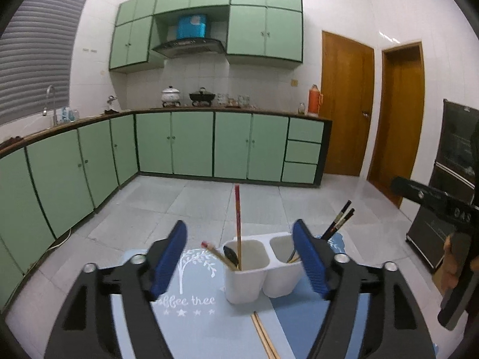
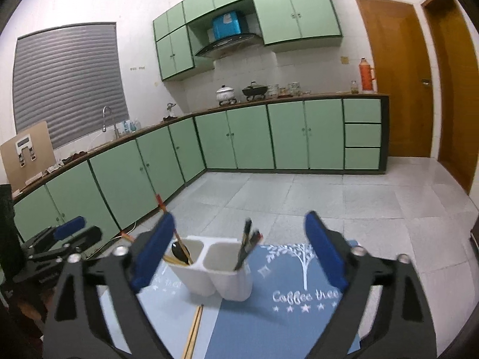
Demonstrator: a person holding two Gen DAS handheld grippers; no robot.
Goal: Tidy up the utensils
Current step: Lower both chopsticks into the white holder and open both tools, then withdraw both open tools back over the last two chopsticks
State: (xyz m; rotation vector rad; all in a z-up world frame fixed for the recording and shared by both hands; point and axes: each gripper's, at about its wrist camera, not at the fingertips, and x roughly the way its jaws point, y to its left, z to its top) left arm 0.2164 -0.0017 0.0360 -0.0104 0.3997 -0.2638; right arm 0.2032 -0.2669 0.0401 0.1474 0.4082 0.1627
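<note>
both grippers wide, holder between them

kitchen: green cabinets (image 1: 191, 146) run along two walls, wooden doors (image 1: 347, 104) at the right. blue mat (image 2: 269, 323) with white tree print lies on the tabletop.

left gripper (image 1: 239, 257): fingers (image 1: 169, 258) spread wide, nothing between the pads. right gripper (image 2: 239, 251): fingers (image 2: 324, 251) likewise wide, nothing gripped.

white two-compartment utensil holder (image 1: 254, 281) stands upright on the mat, just ahead of both grippers. in the left wrist view its left compartment holds a tall red chopstick (image 1: 238, 218) standing near upright, a tan pair with red tips (image 1: 220, 255) leaning left, and a dark spoon (image 1: 230, 254). the right compartment holds dark chopsticks (image 1: 338, 224) leaning right.

loose pair of tan chopsticks (image 1: 265, 336) lies flat on the mat, in front of the holder, near the camera, not touching it.
</note>
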